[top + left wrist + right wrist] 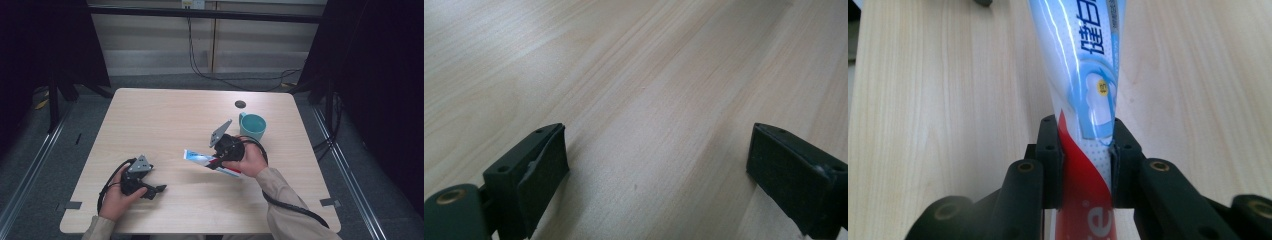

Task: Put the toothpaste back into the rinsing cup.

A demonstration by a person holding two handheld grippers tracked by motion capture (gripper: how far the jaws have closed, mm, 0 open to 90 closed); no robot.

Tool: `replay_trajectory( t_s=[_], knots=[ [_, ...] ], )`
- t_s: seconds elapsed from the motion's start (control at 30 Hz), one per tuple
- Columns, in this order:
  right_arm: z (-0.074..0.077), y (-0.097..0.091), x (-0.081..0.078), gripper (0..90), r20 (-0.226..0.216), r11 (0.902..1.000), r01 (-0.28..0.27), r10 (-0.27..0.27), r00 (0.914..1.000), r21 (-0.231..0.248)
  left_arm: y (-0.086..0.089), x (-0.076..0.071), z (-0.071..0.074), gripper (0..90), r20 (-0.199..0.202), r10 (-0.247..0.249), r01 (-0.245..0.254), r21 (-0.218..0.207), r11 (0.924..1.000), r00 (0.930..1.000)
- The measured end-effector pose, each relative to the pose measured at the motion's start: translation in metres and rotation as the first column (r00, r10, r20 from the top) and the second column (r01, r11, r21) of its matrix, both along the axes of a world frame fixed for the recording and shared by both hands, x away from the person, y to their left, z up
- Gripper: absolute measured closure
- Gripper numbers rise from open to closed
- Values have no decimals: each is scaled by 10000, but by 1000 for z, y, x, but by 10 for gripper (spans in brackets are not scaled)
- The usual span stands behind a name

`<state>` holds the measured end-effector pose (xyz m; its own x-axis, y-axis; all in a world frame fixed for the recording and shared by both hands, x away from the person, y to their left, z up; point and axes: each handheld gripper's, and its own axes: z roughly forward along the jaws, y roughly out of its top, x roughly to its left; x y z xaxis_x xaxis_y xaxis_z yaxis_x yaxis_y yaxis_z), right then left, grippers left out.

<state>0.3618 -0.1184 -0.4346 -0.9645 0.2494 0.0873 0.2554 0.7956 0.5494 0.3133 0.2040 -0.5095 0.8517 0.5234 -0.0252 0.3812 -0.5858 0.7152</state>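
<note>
Desk, pale wood and the largest thing here, carries a teal cup at its far right, with a small dark round hole in the desktop just beyond it. The cup stands just beyond the right claw, close to the hand, and nothing lies between the two hands. The toothpaste tube, white and blue with a red band, sits right of the desk's middle, pinched by the right claw, whose jaws press against the tube's two sides at the red part. In the right gripper view the tube runs straight out from between the jaws. Its long axis lies almost level over the desk, one end pointing left and slightly far, the other toward the person's right hand. The left claw rests at the near left, jaws spread wide over bare wood, holding nothing.
</note>
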Motion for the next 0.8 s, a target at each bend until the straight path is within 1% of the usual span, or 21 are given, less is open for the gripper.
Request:
replay_trajectory(
  t_s=[0.03, 0.07, 0.13, 0.17, 0.23, 0.27, 0.4, 0.47, 0.5, 0.53, 0.57, 0.6, 0.63, 0.67, 0.7, 0.77, 0.8],
  knots=[
    [1, -2, 1, 731, 62, 9998, -21, 20, 10000, 175, 0, 0, 0, 91, -4, 6, -6, 5, 10000, 10000],
    [3, -5, 1, 731, 62, 9991, 195, -198, 9998, 379, 0, 0, 0, 90, 1, -3, 3, 13, 10000, 10000],
    [4, -7, 1, 731, 90, 9988, 249, -253, 9996, 425, 0, 0, 0, 91, -2, -4, 4, 14, 10000, 10000],
    [6, -10, 1, 731, 72, 9971, 419, -425, 9991, 630, 0, 0, 0, 90, 4, 2, -2, 5, 10000, 10000],
    [7, -12, 1, 731, 61, 9963, 528, -533, 9986, 684, 0, 0, 0, 91, 1, 1, -1, 9, 10000, 10000],
    [8, -14, 1, 730, 46, 9946, 547, -553, 9985, 880, 0, 0, 0, 91, -5, 0, 0, 37, 10000, 10000],
    [12, -19, 2, 730, 142, 9910, 752, -773, 9969, 1111, 0, 0, 0, 90, 0, 2, -2, 12, 10000, 10000],
    [13, -23, 3, 730, 172, 9876, 898, -928, 9955, 1285, 0, 0, 0, 90, 26, -6, 6, 57, 10000, 10000],
    [15, -26, 2, 730, 140, 9838, 1106, -1136, 9934, 1410, 0, 0, 0, 91, 65, -16, 16, 93, 10000, 10000],
    [15, -27, 3, 730, 164, 9820, 1111, -1149, 9932, 1530, 0, 0, 0, 90, 7, 2, -2, 50, 10000, 10000],
    [15, -27, 3, 730, 164, 9820, 1111, -1149, 9932, 1530, 0, 0, 0, 91, 7, 2, -2, 50, 10000, 10000],
    [16, -30, 3, 730, 134, 9775, 1221, -1262, 9919, 1723, 0, 0, 0, 90, 62, -23, 22, 66, 10000, 10000],
    [17, -32, 3, 730, 90, 9749, 1316, -1354, 9908, 1795, 0, 0, 0, 90, 62, -23, 22, 66, 10000, 10000],
    [17, -32, 3, 730, 90, 9749, 1316, -1354, 9908, 1795, 0, 0, 0, 90, 57, -14, 13, 83, 10000, 10000],
    [18, -33, 3, 730, 40, 9716, 1382, -1417, 9899, 1922, 0, 0, 0, 90, 62, -20, 19, 92, 10000, 10000],
    [21, -35, 4, 729, 24, 9644, 1525, -1567, 9876, 2160, 0, 0, 0, 91, 48, -8, 8, 70, 10000, 10000],
    [21, -36, 4, 729, 105, 9637, 1515, -1576, 9875, 2200, 0, 0, 0, 90, 4, 5, -5, 45, 10000, 10000]
  ],
)
